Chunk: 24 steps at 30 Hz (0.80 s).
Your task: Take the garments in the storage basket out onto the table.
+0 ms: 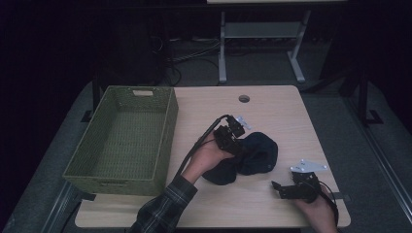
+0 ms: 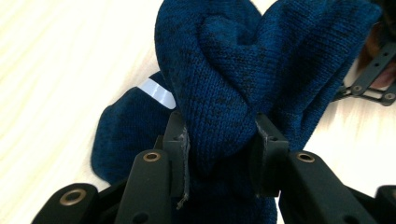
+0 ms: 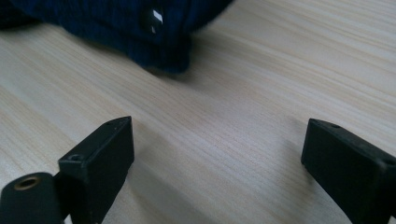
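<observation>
Left hand-held gripper (image 2: 219,140) pinching a bunched fold of dark blue knitted cloth (image 1: 252,155), soft and rumpled, at mid-desk (image 1: 272,104) of pale wood grain. Right hand-held gripper (image 3: 217,154) wide apart, empty, near the cloth's edge. Woven green basket (image 1: 121,141), rectangular, alongside.

Left tongs (image 1: 241,147) on dark knit (image 1: 252,156) (mid-table), green basket (image 1: 121,141) beside.
</observation>
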Tool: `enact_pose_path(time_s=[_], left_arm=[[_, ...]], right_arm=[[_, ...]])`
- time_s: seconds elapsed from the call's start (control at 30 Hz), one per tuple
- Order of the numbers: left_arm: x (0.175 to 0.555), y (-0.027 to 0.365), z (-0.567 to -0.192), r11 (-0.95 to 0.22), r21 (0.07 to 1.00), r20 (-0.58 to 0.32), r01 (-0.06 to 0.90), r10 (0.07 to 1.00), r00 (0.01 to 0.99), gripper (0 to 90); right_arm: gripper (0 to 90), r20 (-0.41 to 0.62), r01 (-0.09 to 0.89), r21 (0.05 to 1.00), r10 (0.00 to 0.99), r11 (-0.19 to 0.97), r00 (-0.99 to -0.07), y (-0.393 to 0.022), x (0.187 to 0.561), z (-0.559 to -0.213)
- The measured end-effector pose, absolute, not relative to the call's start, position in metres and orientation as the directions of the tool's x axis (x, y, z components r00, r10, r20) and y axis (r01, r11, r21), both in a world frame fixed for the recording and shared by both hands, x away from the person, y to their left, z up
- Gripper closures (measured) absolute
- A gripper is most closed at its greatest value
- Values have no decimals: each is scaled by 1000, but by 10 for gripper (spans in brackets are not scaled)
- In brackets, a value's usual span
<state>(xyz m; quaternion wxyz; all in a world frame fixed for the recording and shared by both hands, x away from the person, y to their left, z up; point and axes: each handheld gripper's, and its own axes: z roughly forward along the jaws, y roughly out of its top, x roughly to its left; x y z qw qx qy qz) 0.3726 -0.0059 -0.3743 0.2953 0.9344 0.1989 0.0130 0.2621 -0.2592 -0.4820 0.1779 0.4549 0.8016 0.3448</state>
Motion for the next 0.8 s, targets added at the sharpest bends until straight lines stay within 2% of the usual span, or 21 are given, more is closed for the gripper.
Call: enact_pose_path(time_s=[0.3, 0.5, 0.57, 0.63, 0.67, 0.8], left_arm=[[378, -11, -403, -725, 552, -158, 412, 394, 905, 646], [379, -9, -406, -708, 562, -179, 427, 400, 899, 629], [378, -7, -402, -699, 571, -181, 430, 403, 897, 580], [378, -5, -398, -686, 585, -183, 433, 409, 894, 459], [378, -3, -395, -683, 590, -177, 430, 411, 894, 459], [373, 7, -379, -663, 625, -144, 412, 421, 896, 319]], right_arm=[[91, 28, 606, 715, 851, 349, -524, -259, 262, -482], [91, 28, 606, 715, 851, 350, -525, -259, 262, -482], [91, 28, 606, 715, 851, 350, -525, -259, 262, -482], [91, 31, 607, 715, 851, 347, -524, -259, 262, -482], [91, 31, 607, 715, 851, 347, -524, -259, 262, -482], [91, 29, 607, 714, 852, 348, -523, -259, 262, -482]])
